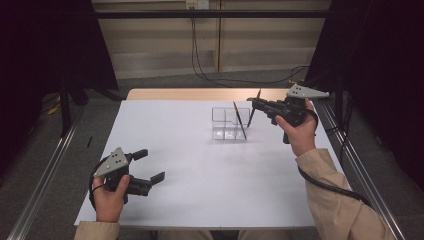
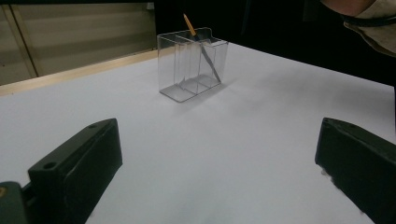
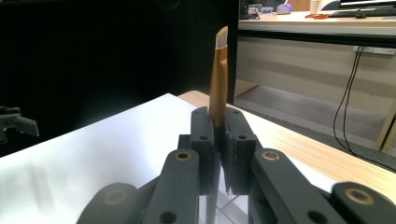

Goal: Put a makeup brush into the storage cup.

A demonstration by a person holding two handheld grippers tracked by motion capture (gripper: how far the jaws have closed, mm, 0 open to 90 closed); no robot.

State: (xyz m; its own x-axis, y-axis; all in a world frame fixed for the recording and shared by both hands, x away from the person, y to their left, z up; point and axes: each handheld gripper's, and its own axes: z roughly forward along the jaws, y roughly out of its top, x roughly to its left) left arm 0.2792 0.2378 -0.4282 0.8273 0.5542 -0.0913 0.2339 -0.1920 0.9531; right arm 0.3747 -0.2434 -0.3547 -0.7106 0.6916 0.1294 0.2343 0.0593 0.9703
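Jaws of your right gripper (image 1: 256, 104) are clamped on the brush (image 3: 218, 79), hanging just beside the clear holder (image 1: 230, 123); left gripper (image 1: 150, 166) gapes idle. Placing step, I'd say: line the handle over a compartment, then lower.

The bottom end of the brush (image 3: 218, 79) is hidden between the jaws of the right claw (image 3: 219, 140) in the right gripper view. From above, this brush is so thin and small that its tip is hard to make out.

The clear box (image 2: 191, 65) has see-through walls, so how many parts it has inside is hard to tell from above. The second brush (image 2: 201, 49) in it looks blurry behind the plastic.

In the left gripper view, both jaws of the left claw (image 2: 219, 163) are cut off by the bottom edge, and the sleeve (image 2: 373, 23) is cut off at the top corner.

The near edge of the worktop (image 1: 200, 200) hides the person's body.
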